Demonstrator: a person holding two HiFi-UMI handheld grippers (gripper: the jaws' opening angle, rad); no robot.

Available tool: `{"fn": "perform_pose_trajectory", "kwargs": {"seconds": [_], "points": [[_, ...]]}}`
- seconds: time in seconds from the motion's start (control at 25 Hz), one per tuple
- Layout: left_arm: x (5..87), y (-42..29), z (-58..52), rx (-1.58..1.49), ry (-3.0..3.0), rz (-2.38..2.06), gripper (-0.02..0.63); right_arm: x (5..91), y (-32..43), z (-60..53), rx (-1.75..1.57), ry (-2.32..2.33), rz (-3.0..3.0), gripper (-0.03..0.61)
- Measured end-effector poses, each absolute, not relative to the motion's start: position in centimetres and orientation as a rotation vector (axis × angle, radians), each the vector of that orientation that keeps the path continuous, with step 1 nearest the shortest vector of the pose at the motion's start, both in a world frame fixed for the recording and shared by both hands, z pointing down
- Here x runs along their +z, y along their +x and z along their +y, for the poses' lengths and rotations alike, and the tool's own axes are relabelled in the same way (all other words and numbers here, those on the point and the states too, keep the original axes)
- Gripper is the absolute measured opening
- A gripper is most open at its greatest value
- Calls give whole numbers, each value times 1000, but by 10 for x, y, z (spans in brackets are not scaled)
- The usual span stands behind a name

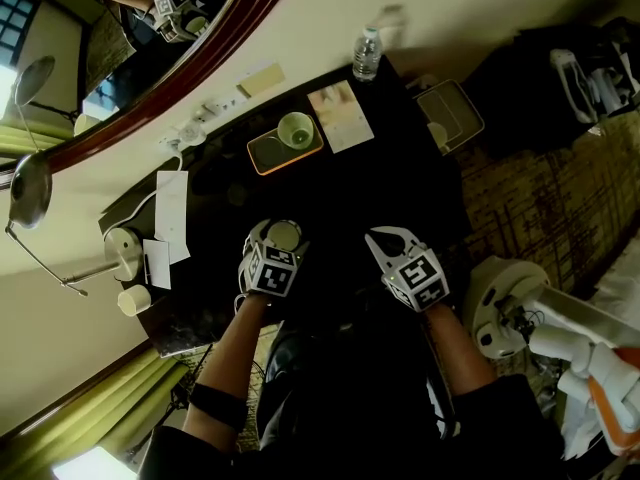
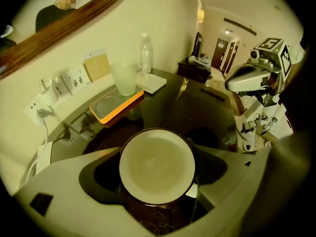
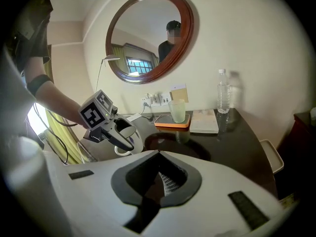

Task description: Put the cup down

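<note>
Left gripper (image 2: 158, 151): jaws set fairly wide and closed against both sides of a white cup (image 2: 156, 168), mouth upward, low over the dark glossy tabletop (image 2: 197, 107). Whether its base touches the surface is not discernible. Right gripper (image 3: 158, 154), off to its right: jaws together, nothing between them. Ahead of the left gripper, an orange-edged tray (image 2: 126, 105) carries a pale tumbler (image 2: 124, 79). Beyond stand a water bottle (image 2: 145, 52), wall sockets (image 2: 74, 78) and a wood-framed round mirror (image 3: 150, 36).

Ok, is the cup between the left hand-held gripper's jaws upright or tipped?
Upright: the cup shows a full round rim, mouth facing up, in the left gripper view.
</note>
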State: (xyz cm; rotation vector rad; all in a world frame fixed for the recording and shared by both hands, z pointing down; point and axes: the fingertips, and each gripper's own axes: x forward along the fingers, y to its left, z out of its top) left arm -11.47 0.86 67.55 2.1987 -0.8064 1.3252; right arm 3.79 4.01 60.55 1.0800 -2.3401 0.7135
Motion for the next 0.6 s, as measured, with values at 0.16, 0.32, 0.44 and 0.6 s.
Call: {"fn": "perform_pose_trajectory", "kwargs": {"seconds": [0.16, 0.32, 0.44, 0.6], "points": [[673, -114, 0, 1314, 2199, -819, 400, 609, 31, 39, 718, 1037, -2349, 0], [664, -115, -19, 1280, 2212, -844, 399, 602, 16, 33, 703, 985, -2387, 1], [651, -112, -39, 1282, 2232, -842, 400, 595, 6, 28, 671, 934, -2407, 0], [637, -114, -71, 1294, 2265, -848, 400, 586, -8, 21, 622, 885, -2435, 0]]}}
